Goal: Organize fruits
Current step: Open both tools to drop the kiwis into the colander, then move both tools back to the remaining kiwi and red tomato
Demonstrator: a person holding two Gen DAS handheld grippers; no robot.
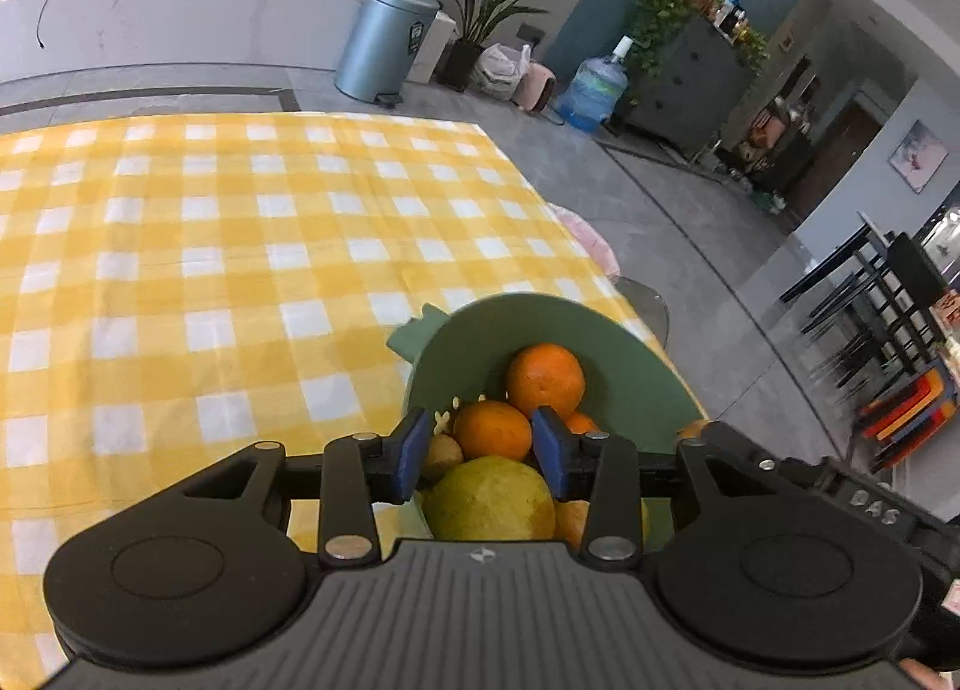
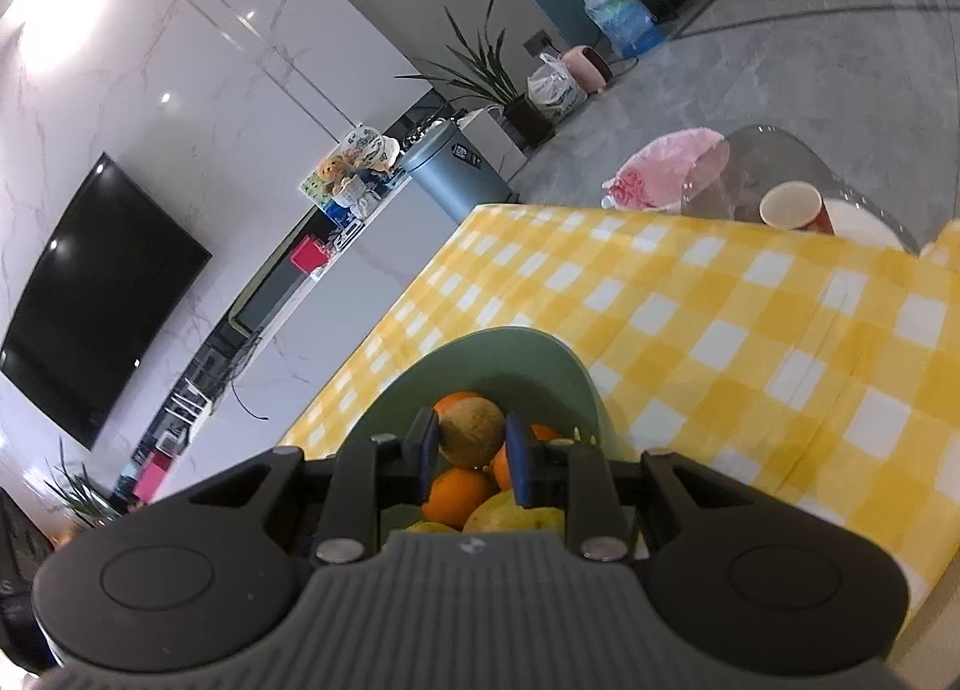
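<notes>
**Left wrist view: fruit heaped in a green bowl, one piece clamped**

Left wrist view, lower centre: the left gripper (image 1: 483, 444) hangs released over the green bowl (image 1: 540, 306), its blue pads standing apart on either side of a dimpled orange (image 1: 492, 429) without visibly pressing on it. A large, smooth yellow-green fruit (image 1: 489, 501) sits nearest and is partly cut off by the ribbed housing. A second orange (image 1: 545, 378) rests against the matte far wall. The bowl stands near the right edge of the yellow-and-white checked tablecloth (image 1: 240, 270).

The right wrist view alone shows the right gripper (image 2: 471, 441) clenched on a round, brown-speckled fruit (image 2: 471, 432) above the same bowl (image 2: 498, 336); what kind of fruit it is cannot be made out. Other pieces beneath are largely hidden by the fingers.

Farther off, only this view takes in a paper cup (image 2: 789, 207) at right and a dark wall screen (image 2: 90, 294) at left. A grey cylindrical bin (image 1: 384, 42) stands at upper centre of the left view.
</notes>
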